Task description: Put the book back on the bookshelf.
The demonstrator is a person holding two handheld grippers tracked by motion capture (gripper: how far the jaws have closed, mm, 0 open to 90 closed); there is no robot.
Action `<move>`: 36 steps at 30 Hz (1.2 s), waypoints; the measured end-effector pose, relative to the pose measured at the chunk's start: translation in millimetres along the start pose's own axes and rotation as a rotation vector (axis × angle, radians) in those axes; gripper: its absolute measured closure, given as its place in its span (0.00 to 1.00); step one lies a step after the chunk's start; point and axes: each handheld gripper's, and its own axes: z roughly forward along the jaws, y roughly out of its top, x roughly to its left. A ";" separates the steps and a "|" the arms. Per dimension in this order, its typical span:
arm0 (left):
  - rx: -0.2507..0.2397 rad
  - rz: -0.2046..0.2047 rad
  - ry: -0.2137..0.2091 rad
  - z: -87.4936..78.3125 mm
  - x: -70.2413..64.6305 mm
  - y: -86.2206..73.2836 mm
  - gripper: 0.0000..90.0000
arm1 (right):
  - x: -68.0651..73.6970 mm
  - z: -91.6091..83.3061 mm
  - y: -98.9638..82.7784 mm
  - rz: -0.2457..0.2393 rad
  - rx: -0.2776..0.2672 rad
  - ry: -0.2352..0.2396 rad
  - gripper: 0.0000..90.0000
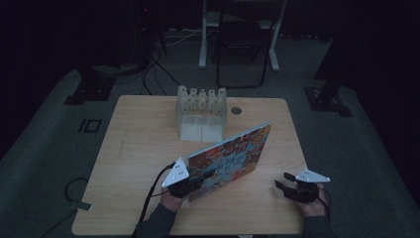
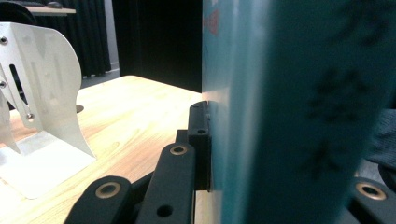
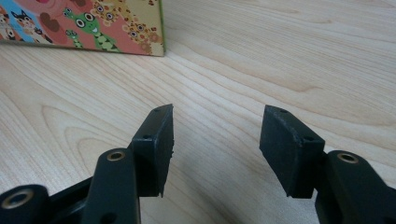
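We hold the picture book upright on the desk, in front of the slotted rack.

Our left gripper has its fingers clamped on the book's near lower corner, so the book stands tilted on its bottom edge near the middle of the desk; our right gripper rests well apart to the right, its fingers half spread with nothing between them. We judge the grip risky: one corner carries a broad, thin board, so it could pivot, slip out or flop flat, or strike the rack on approach. The cover is glossy card with bright cartoon animals, the spine teal, the rack pale translucent plastic with upright dividers, the desk smooth light wood grain.
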 end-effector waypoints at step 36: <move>-0.057 -0.071 0.015 7.2 4.0 -12.6 0.90 | -1.4 1.1 -0.6 0.004 0.026 0.001 0.46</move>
